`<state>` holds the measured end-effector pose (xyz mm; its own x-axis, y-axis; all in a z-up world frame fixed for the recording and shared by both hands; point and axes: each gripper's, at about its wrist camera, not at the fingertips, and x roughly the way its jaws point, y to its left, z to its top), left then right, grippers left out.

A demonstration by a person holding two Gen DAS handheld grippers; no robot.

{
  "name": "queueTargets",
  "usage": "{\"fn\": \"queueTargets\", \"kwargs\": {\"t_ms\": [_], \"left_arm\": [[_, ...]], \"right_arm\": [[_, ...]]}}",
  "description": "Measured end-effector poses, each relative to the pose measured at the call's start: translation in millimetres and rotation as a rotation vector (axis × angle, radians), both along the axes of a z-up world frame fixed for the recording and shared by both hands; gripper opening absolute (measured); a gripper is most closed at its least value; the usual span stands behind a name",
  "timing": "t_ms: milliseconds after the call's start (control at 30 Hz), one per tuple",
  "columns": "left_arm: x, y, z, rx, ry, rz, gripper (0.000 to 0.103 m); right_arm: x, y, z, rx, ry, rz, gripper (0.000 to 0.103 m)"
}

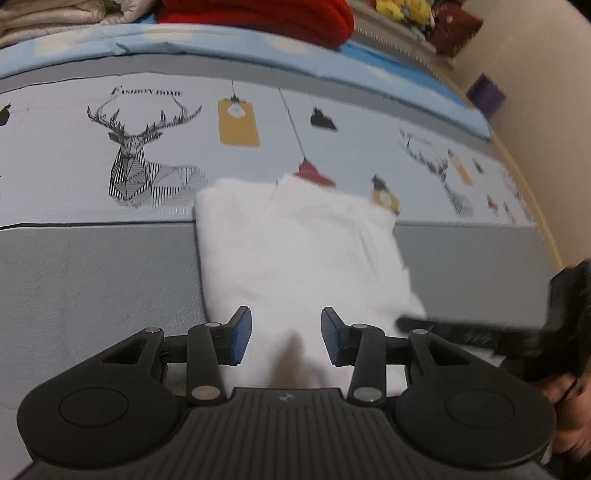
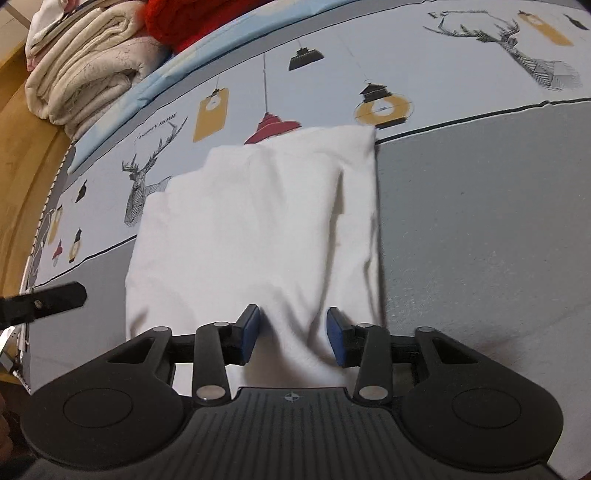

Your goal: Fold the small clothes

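Observation:
A white garment (image 1: 295,251) lies folded into a rough rectangle on the bed sheet (image 1: 92,277). My left gripper (image 1: 286,336) hovers over its near edge with the blue pads (image 1: 240,336) apart and nothing pinched. In the right wrist view the same white garment (image 2: 251,229) shows a raised crease along its right side. My right gripper (image 2: 293,336) stands at the near right corner, pads (image 2: 338,339) apart, with a ridge of cloth between them. One finger of the right gripper (image 1: 461,332) reaches in from the right in the left wrist view, and a finger of the left gripper (image 2: 48,301) shows at the left edge.
The sheet (image 2: 480,221) is grey in front, with printed deer and lamps behind. A red blanket (image 1: 258,14) and a cream folded blanket (image 2: 81,74) lie at the back of the bed. Plush toys (image 1: 402,9) sit at the far right. A hand (image 1: 569,391) holds the right gripper.

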<state>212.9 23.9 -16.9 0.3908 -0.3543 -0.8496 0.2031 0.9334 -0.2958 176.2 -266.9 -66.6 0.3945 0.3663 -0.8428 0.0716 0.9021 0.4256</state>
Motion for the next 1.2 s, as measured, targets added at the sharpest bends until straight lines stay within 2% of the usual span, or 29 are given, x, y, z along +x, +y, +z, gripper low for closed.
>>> {"fn": "queueTargets", "kwargs": {"t_ms": [67,133,233,267,300,333,367,433,467,533,600,667,700,733,767,900,1000,1133,1167,1200], "left_arm": [[-4,-6,-3,0.021,0.001,-0.038,0.045],[-6,-12,-5,0.033,-0.005,-0.066,0.045],[-6,-20,-9,0.028,-0.007,-0.09,0.045],[-5,-23,-11,0.033,-0.002,-0.099,0.045],[-5,-26,-14,0.043,0.002,-0.111,0.045],[-5,-31,-19,0.059,0.01,-0.129,0.045],[-6,-35,-24,0.08,0.023,-0.148,0.045],[-8,-46,-39,0.161,0.058,-0.191,0.046],[-11,-51,-46,0.201,0.059,-0.215,0.046],[-16,-57,-60,0.257,0.08,-0.258,0.05],[-20,-60,-70,0.304,0.078,-0.299,0.053],[-23,-59,-79,0.318,0.097,-0.324,0.056],[-25,-59,-82,0.339,0.097,-0.343,0.057],[-27,-60,-83,0.353,0.087,-0.359,0.058],[-28,-59,-84,0.354,0.083,-0.366,0.058],[-28,-55,-83,0.341,0.085,-0.357,0.059],[-27,-55,-83,0.339,0.088,-0.354,0.06],[-23,-57,-83,0.339,0.09,-0.357,0.061],[-22,-57,-83,0.34,0.091,-0.357,0.062],[-23,-58,-82,0.34,0.091,-0.356,0.063]], "right_arm": [[-4,0,7,0.035,-0.039,0.012,0.01],[-12,-8,24,0.082,-0.136,0.003,0.009],[-32,-36,51,0.221,-0.288,-0.044,0.009],[-37,-44,54,0.208,-0.302,-0.049,0.009],[-39,-49,53,0.161,-0.289,-0.045,0.009],[-40,-51,47,0.09,-0.238,-0.035,0.009],[-39,-53,33,0.009,-0.14,-0.026,0.009],[-37,-54,13,-0.051,-0.001,-0.017,0.008],[-36,-53,10,-0.069,0.014,0.002,0.008],[-34,-48,10,-0.087,0.019,0.03,0.009],[-32,-46,14,-0.072,0.005,0.011,0.01],[-26,-51,23,-0.031,-0.049,-0.039,0.022],[-23,-56,28,-0.01,-0.089,-0.082,0.034],[-22,-61,32,0.002,-0.12,-0.121,0.041],[-17,-63,32,0.007,-0.137,-0.149,0.042],[2,-59,24,0.011,-0.141,-0.191,0.044],[22,-52,8,-0.044,-0.085,-0.234,0.048],[35,-50,-10,-0.038,-0.008,-0.308,0.048],[38,-49,-13,-0.032,-0.002,-0.319,0.048],[39,-48,-15,-0.026,0.0,-0.323,0.035]]}}
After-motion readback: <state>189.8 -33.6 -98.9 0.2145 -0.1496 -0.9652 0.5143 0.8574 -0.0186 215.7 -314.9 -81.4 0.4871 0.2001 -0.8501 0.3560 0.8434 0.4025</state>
